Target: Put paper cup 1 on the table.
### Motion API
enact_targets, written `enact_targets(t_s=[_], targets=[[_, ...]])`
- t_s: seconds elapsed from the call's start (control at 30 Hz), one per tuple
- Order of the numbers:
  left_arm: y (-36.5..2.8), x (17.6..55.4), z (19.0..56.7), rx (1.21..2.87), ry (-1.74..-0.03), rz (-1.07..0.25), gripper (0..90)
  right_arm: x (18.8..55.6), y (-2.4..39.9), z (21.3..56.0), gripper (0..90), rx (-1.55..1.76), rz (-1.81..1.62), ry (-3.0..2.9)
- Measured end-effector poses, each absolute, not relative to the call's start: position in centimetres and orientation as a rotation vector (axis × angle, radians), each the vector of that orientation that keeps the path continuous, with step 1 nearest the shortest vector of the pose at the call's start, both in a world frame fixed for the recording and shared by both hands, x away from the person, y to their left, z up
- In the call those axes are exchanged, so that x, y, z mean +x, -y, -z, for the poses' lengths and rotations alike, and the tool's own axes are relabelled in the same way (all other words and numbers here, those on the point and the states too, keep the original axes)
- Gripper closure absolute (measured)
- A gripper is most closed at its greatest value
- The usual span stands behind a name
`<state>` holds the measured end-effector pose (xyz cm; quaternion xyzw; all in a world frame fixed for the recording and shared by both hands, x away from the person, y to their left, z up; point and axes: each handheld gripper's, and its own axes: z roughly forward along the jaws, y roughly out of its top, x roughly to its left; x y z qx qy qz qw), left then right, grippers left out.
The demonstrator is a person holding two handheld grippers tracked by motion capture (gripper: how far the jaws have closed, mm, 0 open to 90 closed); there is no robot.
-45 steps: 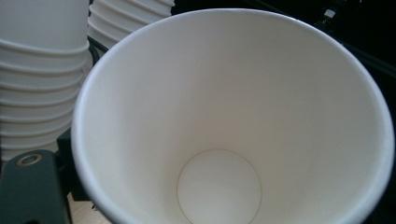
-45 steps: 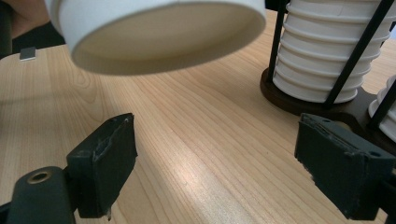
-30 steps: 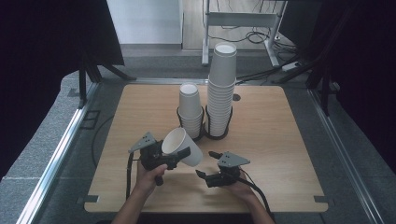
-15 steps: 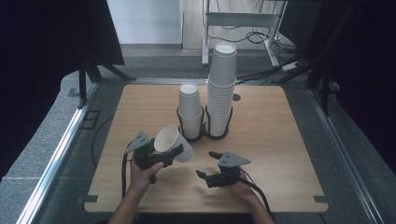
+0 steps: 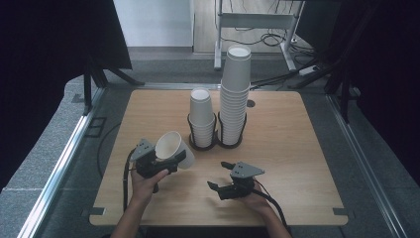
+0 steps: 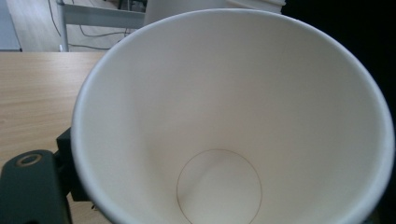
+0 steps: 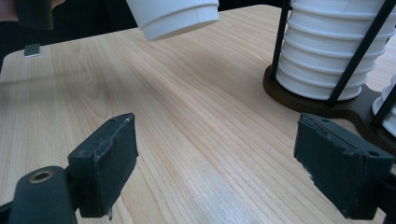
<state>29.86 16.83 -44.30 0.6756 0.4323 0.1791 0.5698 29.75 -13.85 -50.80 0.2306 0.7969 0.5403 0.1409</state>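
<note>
Your left gripper [image 5: 171, 161] is pinching a white paper cup [image 5: 173, 148] by its wall near the rim, with one jaw outside the cup at the lower left of the left gripper view. The cup [image 6: 233, 116] lies tilted, its mouth turned back toward you and up, so that you look straight down onto its round bottom. It hangs above the table [image 5: 297, 148], clear of the wood.

Your right gripper [image 5: 218, 176] sits low over the table, just to the right of the left one and apart from it. Its jaws are spread, with bare wood and nothing else between the pads [image 7: 109, 163]. From the right gripper view, the held cup's base [image 7: 173, 16] hangs ahead and to the left, above the tabletop and well clear of the pads.

Ahead of both grippers stands a dark wire cup holder [image 5: 215, 144] with two rings. The short stack of cups [image 5: 201, 116] fills the ring nearer your left gripper; the tall stack [image 5: 235, 94] fills the one beside it. In the right gripper view the holder's base and black uprights [image 7: 359, 51] stand just ahead and to the right of the right pad, the short stack [image 7: 322, 51] inside them. The wood between the right gripper and the holder lies bare.
</note>
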Motion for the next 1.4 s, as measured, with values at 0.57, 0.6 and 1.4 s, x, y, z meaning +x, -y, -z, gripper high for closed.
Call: enact_targets(t_s=[0.57,0.6,1.4], targets=[[-18.8,30.7,45.2,1.618,-1.142,-0.572,13.0,29.7,13.7,50.9,13.7,0.650,-1.533,-2.322],[-18.9,30.7,45.3,1.620,-1.149,-0.580,12.9,29.7,13.7,51.0,13.7,0.651,-1.532,-2.322],[-19.6,32.0,47.9,1.700,-1.244,-0.736,12.5,29.6,13.5,51.1,13.9,0.644,-1.513,-2.330]])
